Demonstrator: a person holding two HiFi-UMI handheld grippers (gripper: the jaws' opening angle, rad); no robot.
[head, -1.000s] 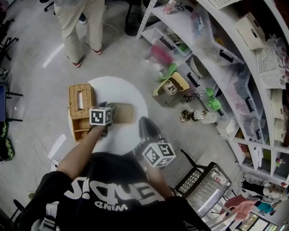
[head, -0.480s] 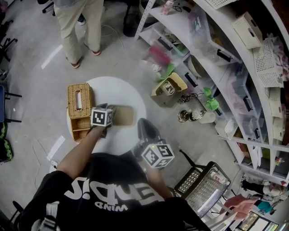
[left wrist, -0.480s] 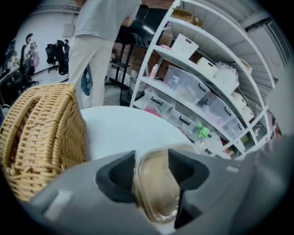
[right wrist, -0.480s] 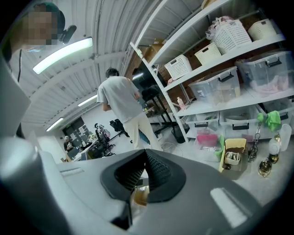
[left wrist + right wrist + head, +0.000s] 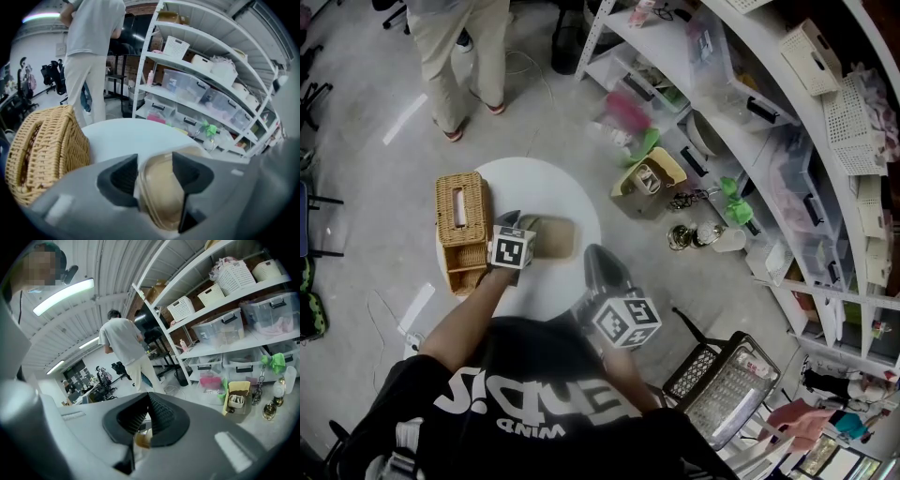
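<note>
A tan lidded plastic container (image 5: 551, 236) lies on the round white table (image 5: 546, 186). My left gripper (image 5: 524, 230) is at its left end, shut on the container (image 5: 161, 199), whose rim sits between the two dark pads in the left gripper view (image 5: 154, 177). A woven wicker box (image 5: 460, 225) stands just left of that gripper, also on the table (image 5: 136, 136), and fills the left of the left gripper view (image 5: 44, 150). My right gripper (image 5: 600, 262) hangs over the table's near right edge, shut with nothing in it (image 5: 147, 417).
A person (image 5: 459, 47) stands on the floor beyond the table. White shelves (image 5: 787, 141) with plastic bins run along the right. On the floor lie an open cardboard box (image 5: 649, 183), glass bottles (image 5: 703, 239) and a wire basket (image 5: 722, 384).
The left gripper has tipped slightly, so the wicker box sits lower in its view. Its hold on the container is unchanged. The right gripper has barely moved.
</note>
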